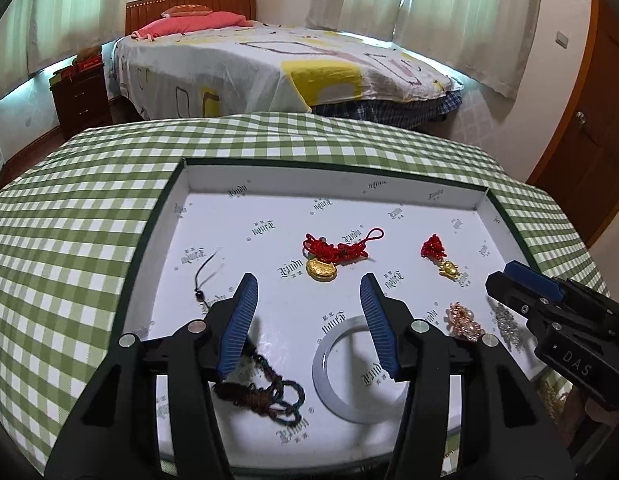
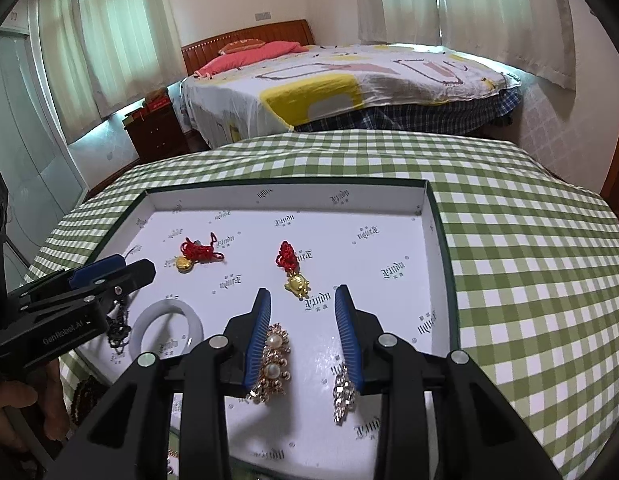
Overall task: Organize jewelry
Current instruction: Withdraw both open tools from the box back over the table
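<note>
A shallow white tray (image 1: 213, 216) (image 2: 389, 196) with a dark green rim lies on the checked cloth and holds the jewelry. My left gripper (image 1: 309, 284) stands open above a brown braided cord (image 1: 265, 396) and a pale jade bangle (image 1: 329, 396) (image 2: 143, 326); nothing is between its fingers. My right gripper (image 2: 303, 298) (image 1: 517, 284) is open too, over a pearl and gold brooch (image 2: 271, 360) (image 1: 463, 318) and a rhinestone piece (image 2: 343, 394) (image 1: 509, 322). Further in lie a red-cord gold ingot charm (image 1: 323, 266) (image 2: 185, 260) and a red-cord gold turtle charm (image 1: 449, 268) (image 2: 297, 284).
A thin black cord with a bead (image 1: 203, 280) lies at the tray's left. The green checked table (image 1: 89, 208) (image 2: 529, 260) ends ahead, with a bed (image 1: 269, 68) behind it. A hand (image 2: 17, 404) grips the left tool.
</note>
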